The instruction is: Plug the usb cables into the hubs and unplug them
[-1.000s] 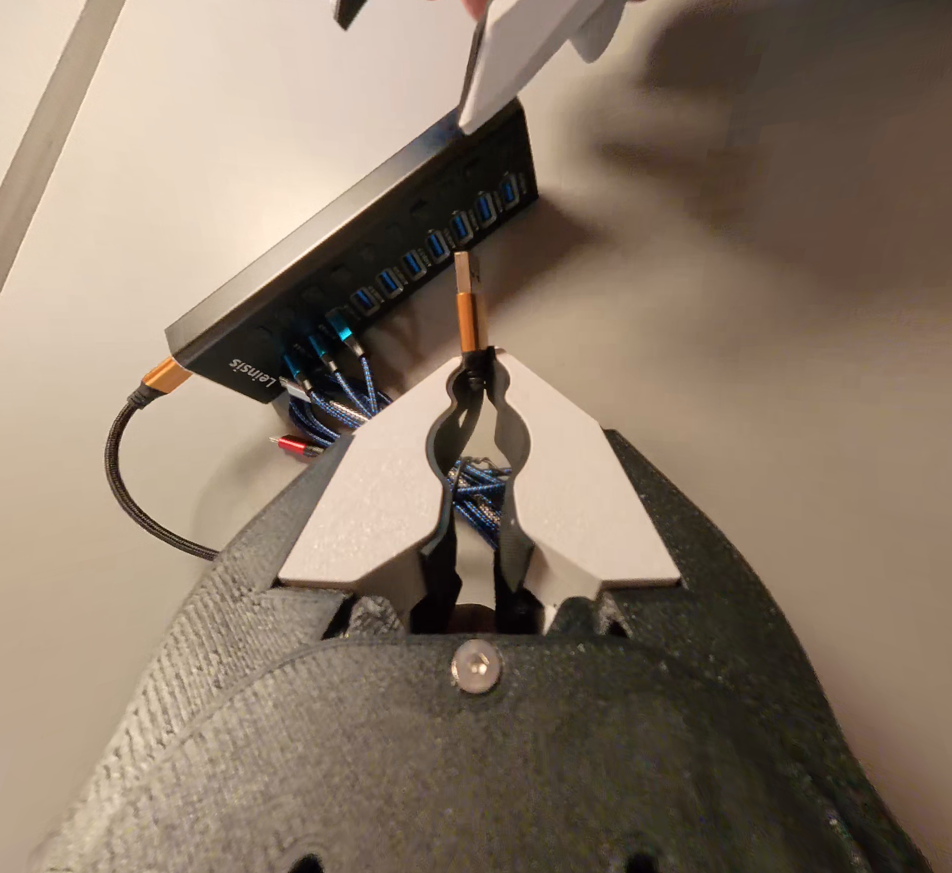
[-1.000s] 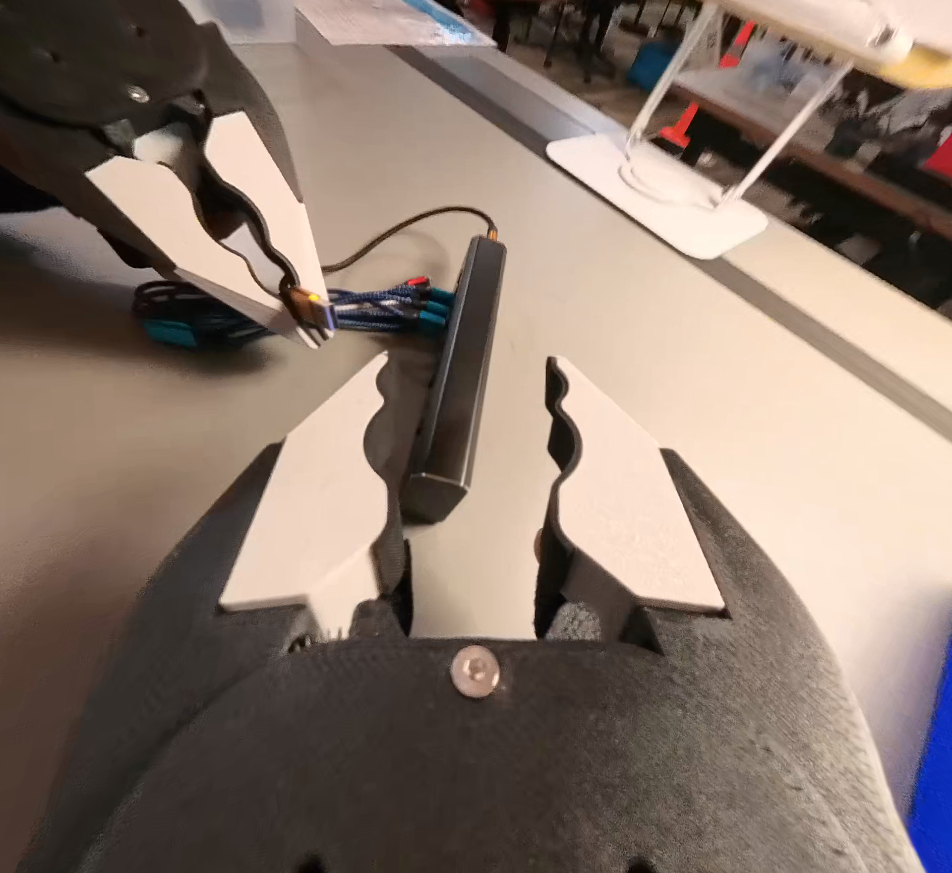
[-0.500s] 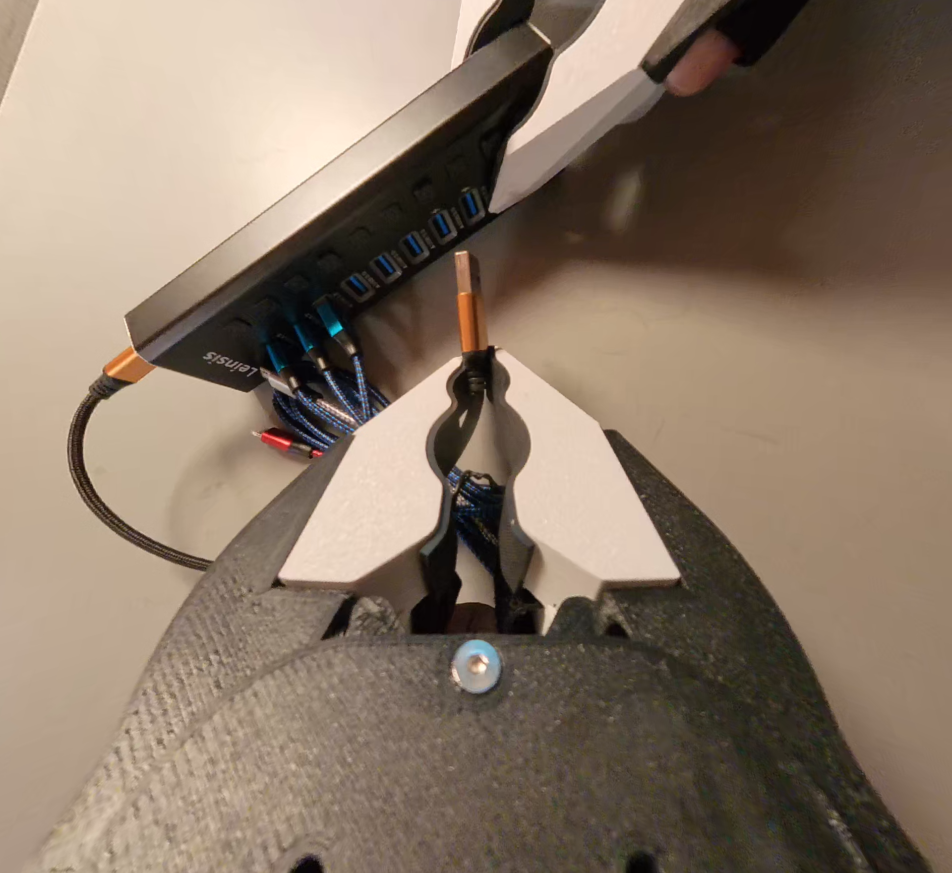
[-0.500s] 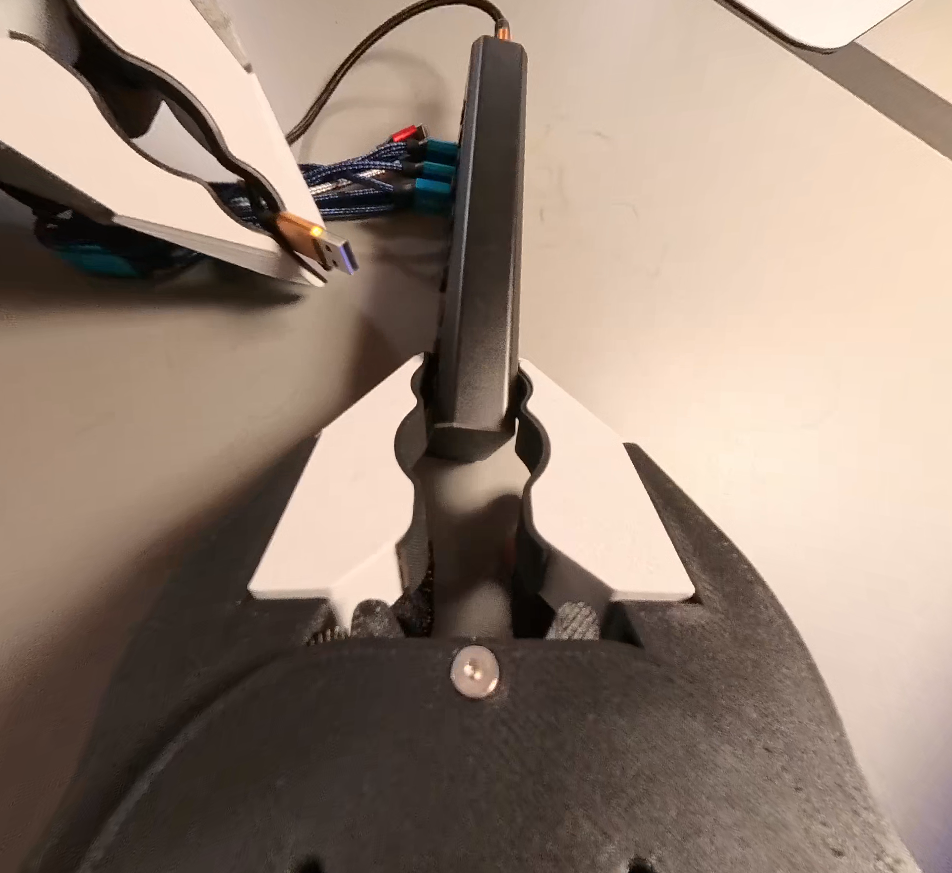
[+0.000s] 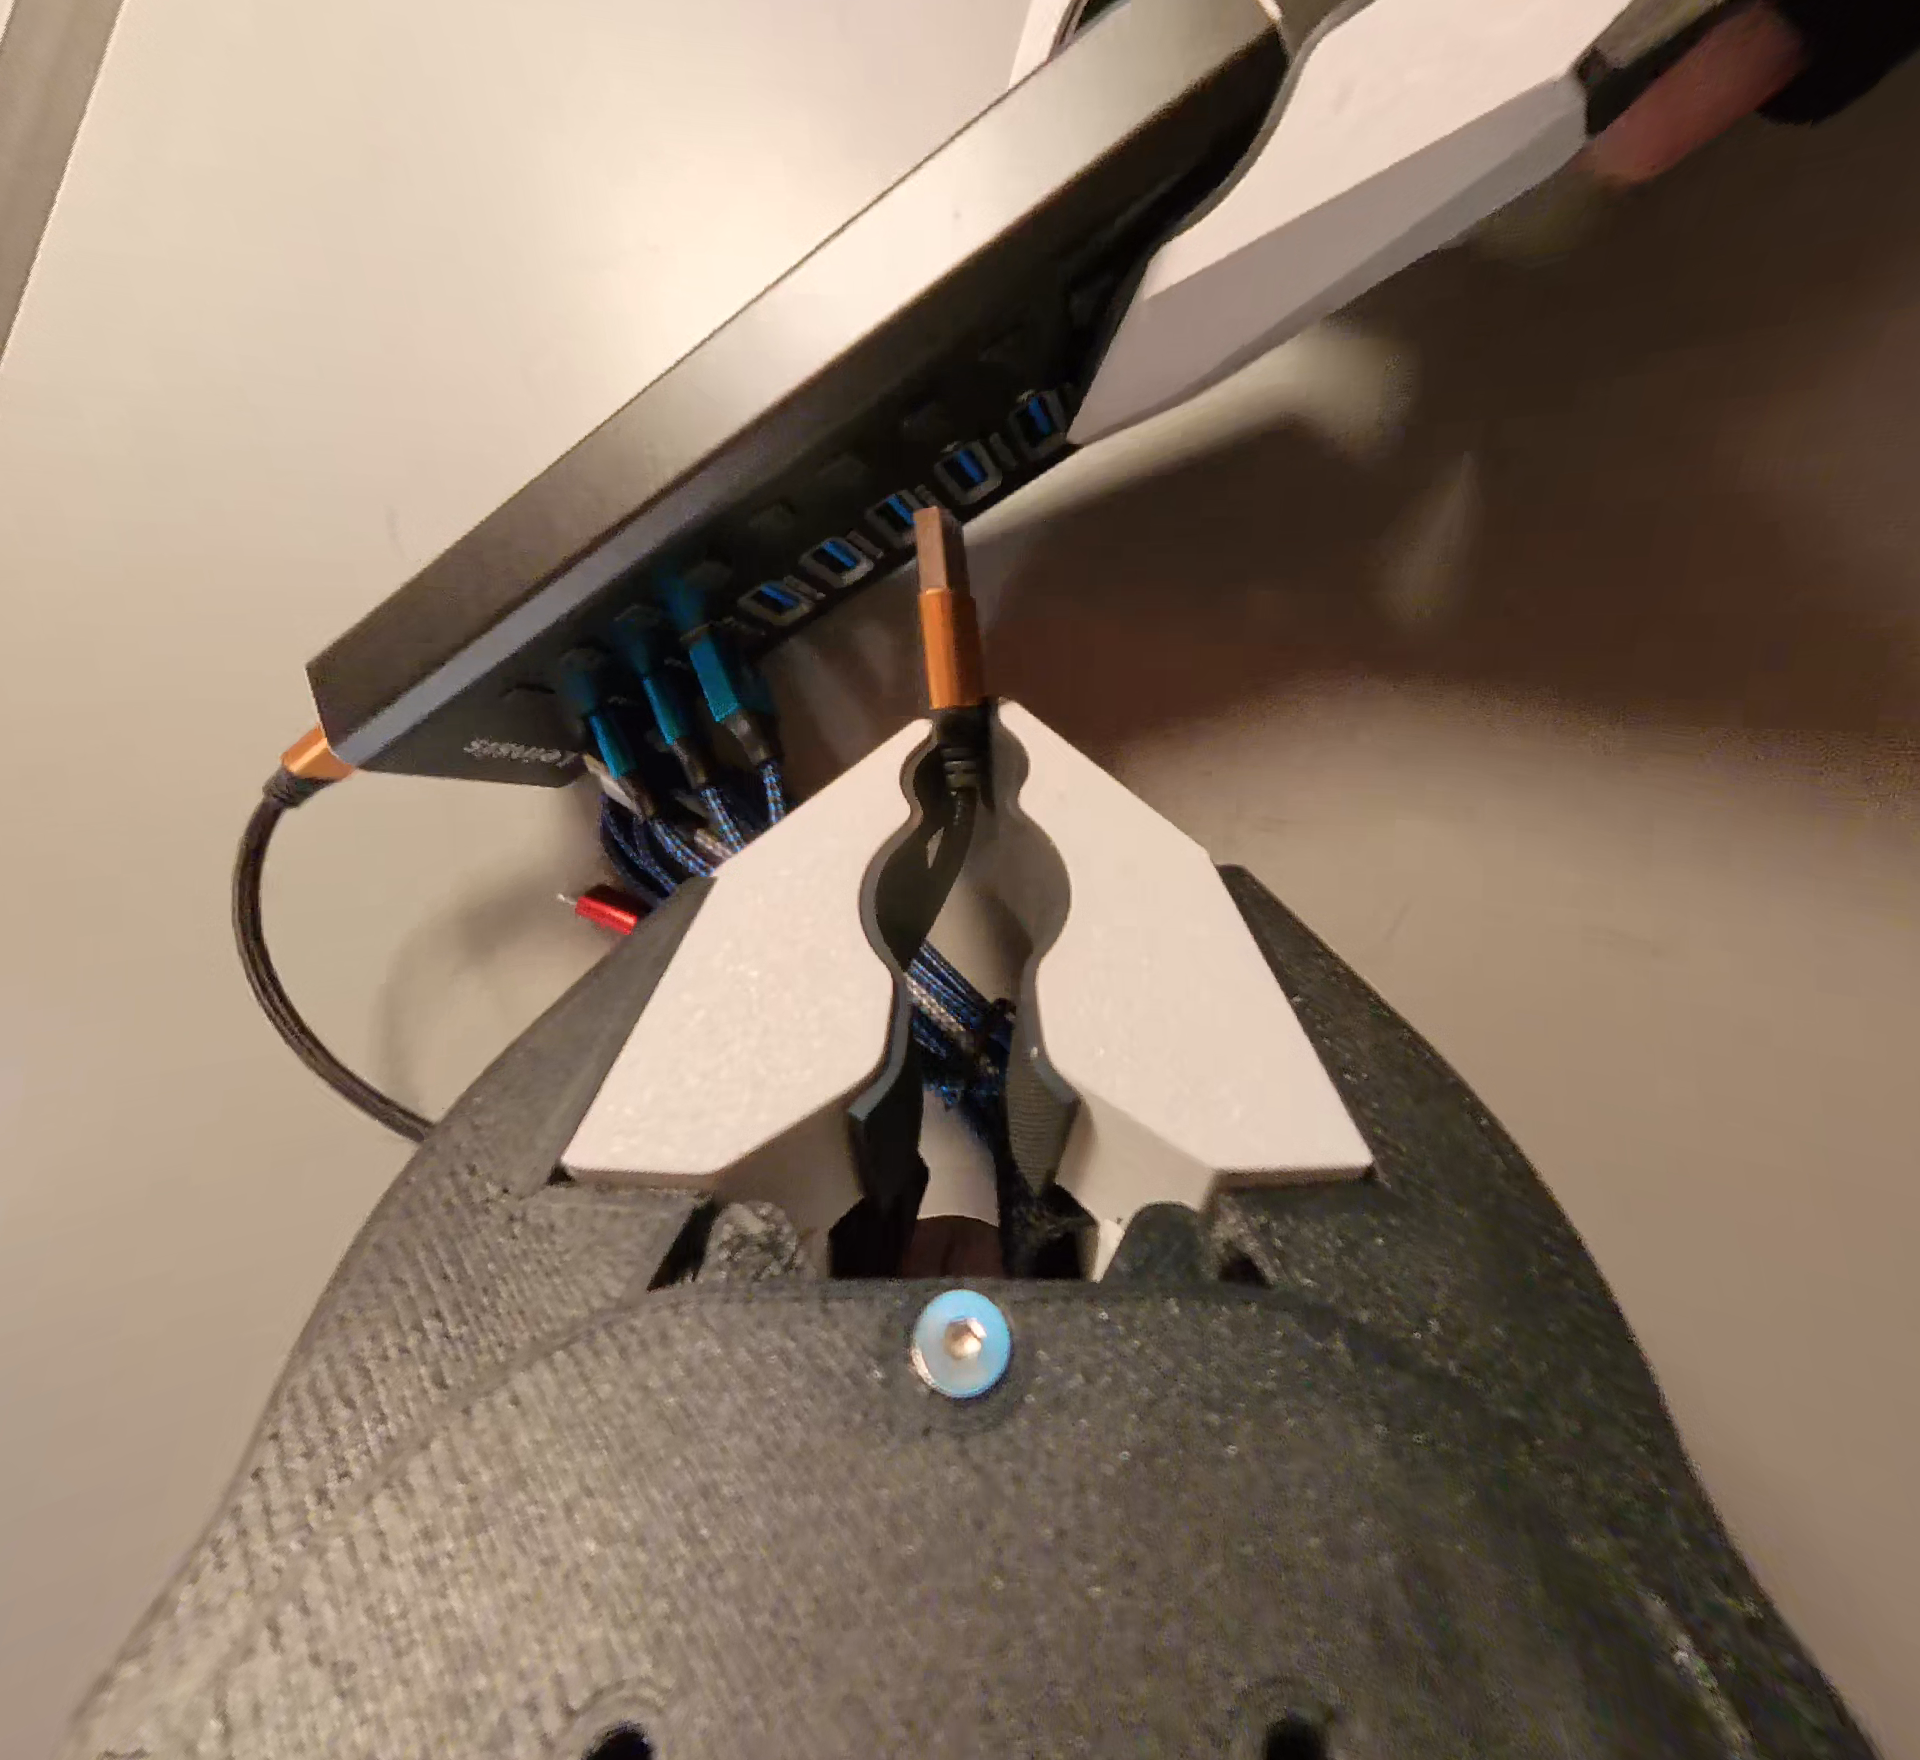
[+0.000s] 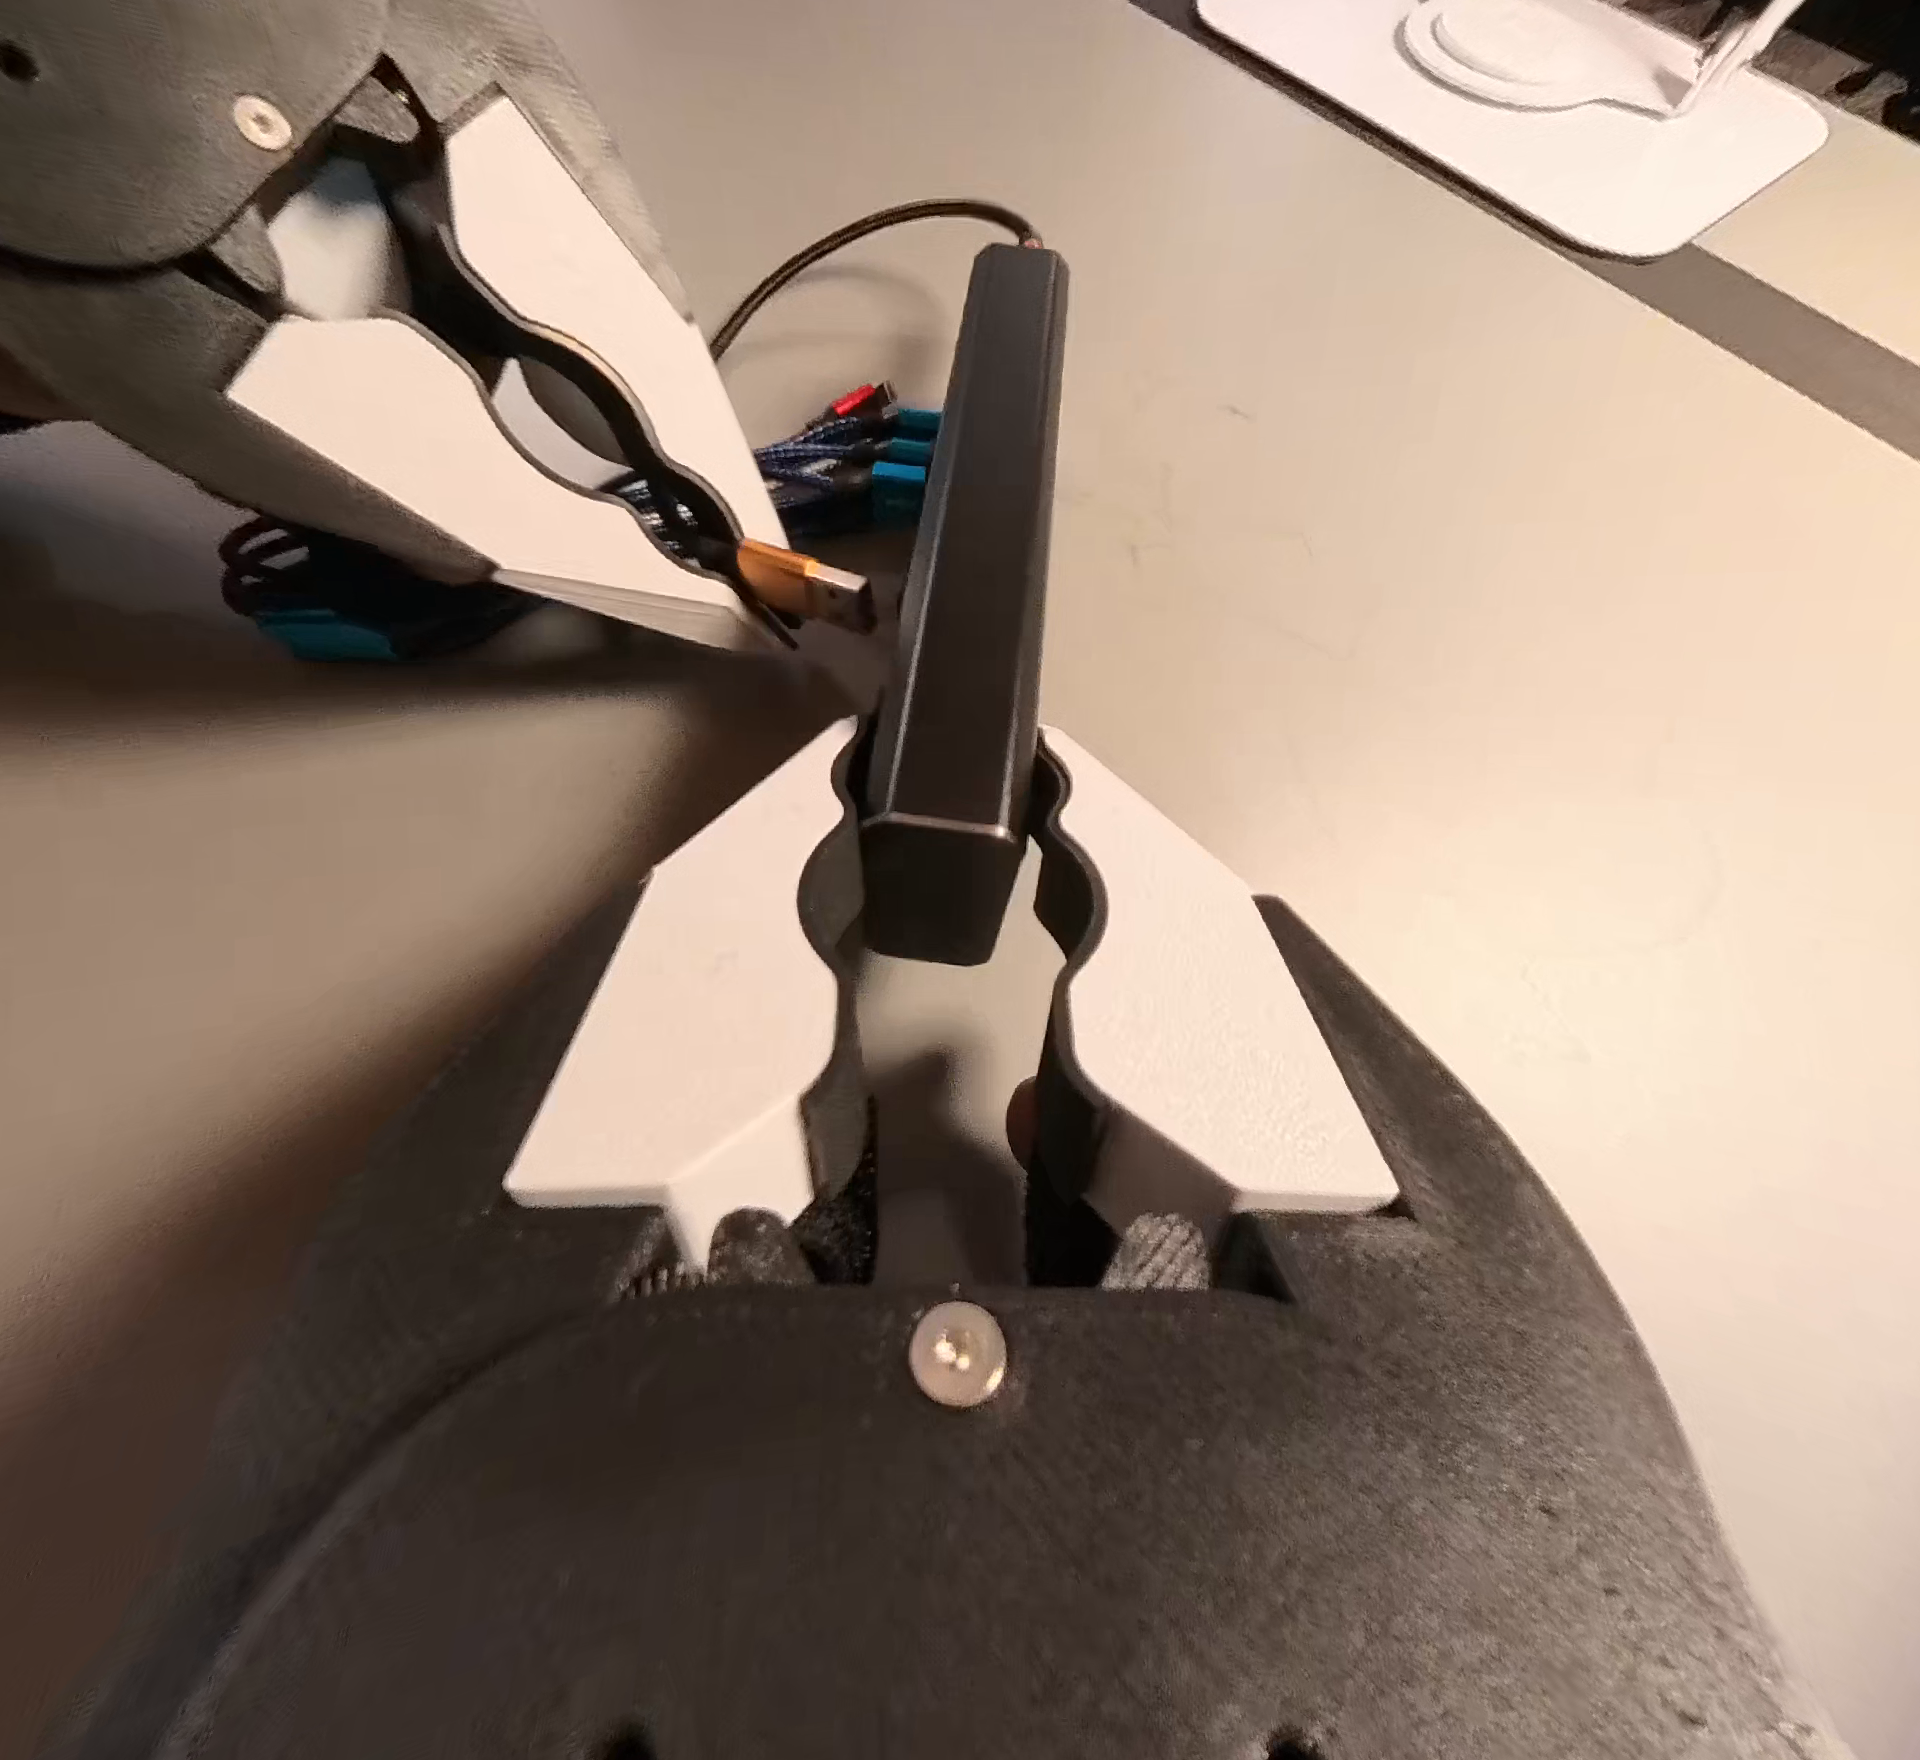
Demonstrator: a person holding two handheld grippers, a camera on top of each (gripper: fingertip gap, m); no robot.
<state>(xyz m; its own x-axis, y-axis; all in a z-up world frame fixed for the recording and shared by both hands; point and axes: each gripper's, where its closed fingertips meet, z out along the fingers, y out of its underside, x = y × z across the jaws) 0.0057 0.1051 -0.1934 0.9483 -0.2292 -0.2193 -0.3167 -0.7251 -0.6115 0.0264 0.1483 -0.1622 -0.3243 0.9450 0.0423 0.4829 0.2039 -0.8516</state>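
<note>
Here the right gripper has its white jaws clamped on the near end of the long black hub, lying on a pale table. The left gripper is closed on a cable behind its orange plug, whose metal tip hovers just beside the blue ports. Three teal plugs with braided blue cords crowd the hub's far end; a white stand sits far right.

2 wrist cams, close on 1 desk.
Each looks fwd along its fingers; both share the black hub.
</note>
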